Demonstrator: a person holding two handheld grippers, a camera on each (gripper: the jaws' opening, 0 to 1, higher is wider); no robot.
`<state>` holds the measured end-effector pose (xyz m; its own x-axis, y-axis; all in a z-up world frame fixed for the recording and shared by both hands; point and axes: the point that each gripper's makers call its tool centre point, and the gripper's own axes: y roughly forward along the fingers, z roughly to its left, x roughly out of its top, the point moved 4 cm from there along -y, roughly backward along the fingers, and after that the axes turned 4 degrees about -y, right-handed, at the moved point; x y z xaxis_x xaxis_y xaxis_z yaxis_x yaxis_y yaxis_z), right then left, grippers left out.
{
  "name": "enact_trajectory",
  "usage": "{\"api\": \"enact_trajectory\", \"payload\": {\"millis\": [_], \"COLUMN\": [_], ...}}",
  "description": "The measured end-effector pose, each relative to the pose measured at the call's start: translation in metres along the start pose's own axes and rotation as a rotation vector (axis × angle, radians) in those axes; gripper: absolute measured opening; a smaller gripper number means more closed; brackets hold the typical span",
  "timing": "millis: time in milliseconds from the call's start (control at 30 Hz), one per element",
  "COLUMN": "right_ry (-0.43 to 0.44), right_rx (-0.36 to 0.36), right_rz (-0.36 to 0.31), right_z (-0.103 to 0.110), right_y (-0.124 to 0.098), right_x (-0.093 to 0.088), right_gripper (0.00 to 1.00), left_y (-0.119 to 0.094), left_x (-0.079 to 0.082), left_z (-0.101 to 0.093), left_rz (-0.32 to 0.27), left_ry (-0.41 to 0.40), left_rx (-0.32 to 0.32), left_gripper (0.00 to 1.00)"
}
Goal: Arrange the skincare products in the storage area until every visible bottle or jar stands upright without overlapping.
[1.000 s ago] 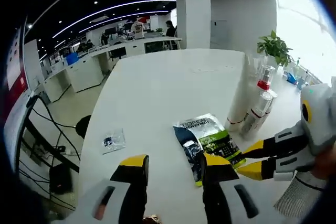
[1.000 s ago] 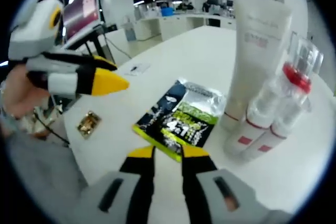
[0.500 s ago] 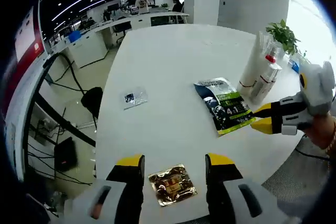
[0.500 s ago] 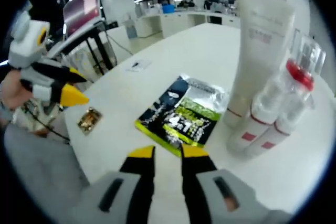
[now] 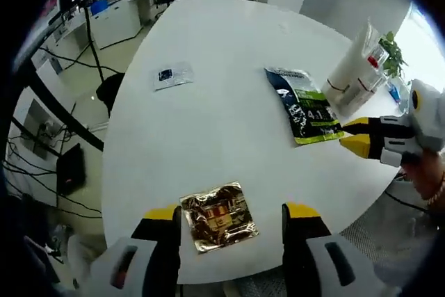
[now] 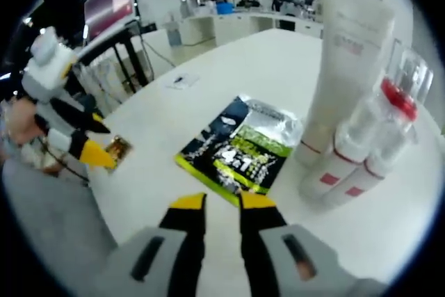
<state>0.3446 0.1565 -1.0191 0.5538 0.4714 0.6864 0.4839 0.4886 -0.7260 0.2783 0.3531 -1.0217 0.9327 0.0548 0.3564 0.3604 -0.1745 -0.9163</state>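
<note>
The white table [image 5: 208, 102] takes up most of the left gripper view, and that camera has pulled back and risen in the last second, so far more tabletop shows than before. Over by the far side stand the upright products: the tall white tube [image 6: 345, 67] and, just beside it, the clear red-capped bottles [image 6: 361, 151], all on their bases and holding their places through the sequence (nothing toppled there, as far as these views tell). Next down in size, the black-and-green sachet [image 6: 240, 151] lies flat ahead of the right gripper [image 6: 219, 203], whose jaws sit narrow with only a slim gap and nothing between them. Now the real news: the left gripper [image 5: 231, 212] has swung away from that sachet and now frames the small gold foil packet [image 5: 218, 215] lying flat near the table's near edge, jaws spread wide, one either side of it and empty. It looks like a grab for the gold packet is next, probably to bring it toward the group. Smallest of all, a little clear packet [image 5: 171, 75] lies well apart on the far left.
</note>
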Motion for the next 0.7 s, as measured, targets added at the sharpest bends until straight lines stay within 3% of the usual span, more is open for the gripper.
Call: {"api": "enact_trajectory", "payload": {"millis": [233,500,700], "right_ry": [-0.016,-0.023,-0.026], "right_rx": [-0.01,-0.013,-0.009], "right_rz": [0.002,0.002,0.005], "right_z": [-0.001,-0.002,0.0], "right_y": [-0.001,-0.001,-0.002], "right_x": [0.0,0.0,0.001], "right_gripper": [0.17,0.16,0.16], "left_y": [0.012,0.011,0.012], "left_x": [-0.009,-0.005,-0.005], "left_z": [0.003,0.015,0.017], "left_rz": [0.067,0.051,0.05], "left_ry": [0.011,0.029,0.059], "left_rx": [0.036,0.097,0.113], "left_gripper": [0.57,0.45,0.44]}}
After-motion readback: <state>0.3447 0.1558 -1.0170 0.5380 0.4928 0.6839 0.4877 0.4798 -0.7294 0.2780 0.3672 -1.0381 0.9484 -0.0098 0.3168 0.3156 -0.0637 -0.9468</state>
